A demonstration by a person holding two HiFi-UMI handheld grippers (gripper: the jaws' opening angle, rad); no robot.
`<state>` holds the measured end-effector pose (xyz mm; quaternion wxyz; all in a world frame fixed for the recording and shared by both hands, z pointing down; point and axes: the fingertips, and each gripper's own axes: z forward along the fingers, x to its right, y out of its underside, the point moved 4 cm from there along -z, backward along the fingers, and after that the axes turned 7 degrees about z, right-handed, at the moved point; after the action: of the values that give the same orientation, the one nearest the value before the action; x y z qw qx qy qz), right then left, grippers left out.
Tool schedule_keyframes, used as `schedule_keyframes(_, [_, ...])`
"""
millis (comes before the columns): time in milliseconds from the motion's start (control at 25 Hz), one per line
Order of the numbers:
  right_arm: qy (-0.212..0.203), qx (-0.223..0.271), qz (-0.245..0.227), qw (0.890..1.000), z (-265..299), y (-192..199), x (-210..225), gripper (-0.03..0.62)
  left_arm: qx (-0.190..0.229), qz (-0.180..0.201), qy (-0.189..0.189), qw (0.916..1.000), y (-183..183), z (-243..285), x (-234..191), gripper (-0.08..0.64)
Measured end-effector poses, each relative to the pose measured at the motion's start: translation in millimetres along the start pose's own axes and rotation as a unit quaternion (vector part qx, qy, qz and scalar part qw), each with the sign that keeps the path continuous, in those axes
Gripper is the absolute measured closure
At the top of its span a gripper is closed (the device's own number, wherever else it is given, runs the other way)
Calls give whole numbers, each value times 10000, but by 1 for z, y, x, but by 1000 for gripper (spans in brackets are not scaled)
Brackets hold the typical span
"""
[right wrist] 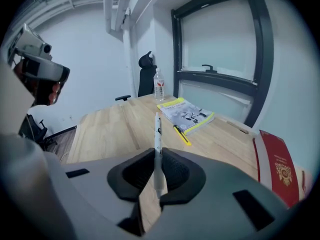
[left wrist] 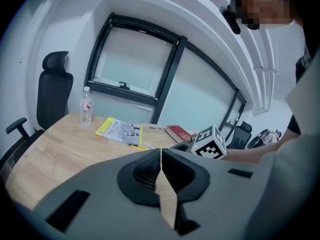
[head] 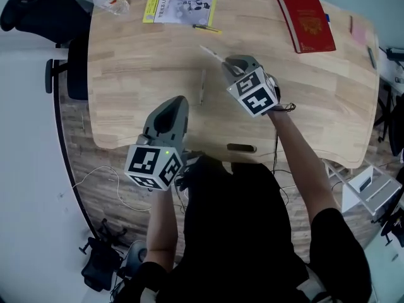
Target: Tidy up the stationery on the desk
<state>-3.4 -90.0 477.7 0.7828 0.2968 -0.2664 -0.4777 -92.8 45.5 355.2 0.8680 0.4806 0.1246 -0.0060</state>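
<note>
My right gripper (right wrist: 157,160) is closed narrow on one white pen (right wrist: 157,129). The pen is a slim, round plastic barrel with small dark print that I cannot read, and it projects ahead of the jaws over the desk (head: 126,68), a pale wood-grain top with rounded corners. My left gripper (left wrist: 161,166) has its jaws pressed together with nothing between them.

Just left of the right gripper's tip, one thin grey pen (head: 202,87) lies flat on the wood. Farther ahead, one yellow pen (head: 207,28) lies just beside one yellow-edged booklet (head: 182,2), whose cover print is too small to read. Ahead and to the right lies one red book (head: 304,17) with a gold emblem. Far ahead on the left is one clear plastic bottle (left wrist: 86,106) with a red label.
</note>
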Motion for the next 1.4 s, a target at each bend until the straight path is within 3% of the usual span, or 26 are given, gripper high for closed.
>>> schedule_keyframes(440, [583, 541, 1407, 9869, -55, -4, -34, 535, 160, 229, 317, 9991, -20, -22, 7, 522])
schedule_keyframes(600, [957, 643, 2217, 9683, -57, 8, -41, 535, 165, 319, 581, 9977, -23, -26, 0, 522])
schedule_keyframes(840, [1608, 730, 3255, 9289, -47, 29, -58, 535, 119, 523, 1005, 9935, -27, -34, -16, 522])
schedule_keyframes(1040, [1890, 688, 3793, 9032, -27, 47, -71, 535, 14, 611, 1285, 9898, -23, -37, -31, 522])
schedule_keyframes(1160, [1993, 599, 3986, 8932, -11, 58, -75, 535, -64, 660, 1408, 9878, -18, -37, -39, 522])
schedule_keyframes(1400, [2309, 433, 4041, 8840, 15, 77, -82, 535, -266, 789, 1627, 9832, -7, -38, -47, 522])
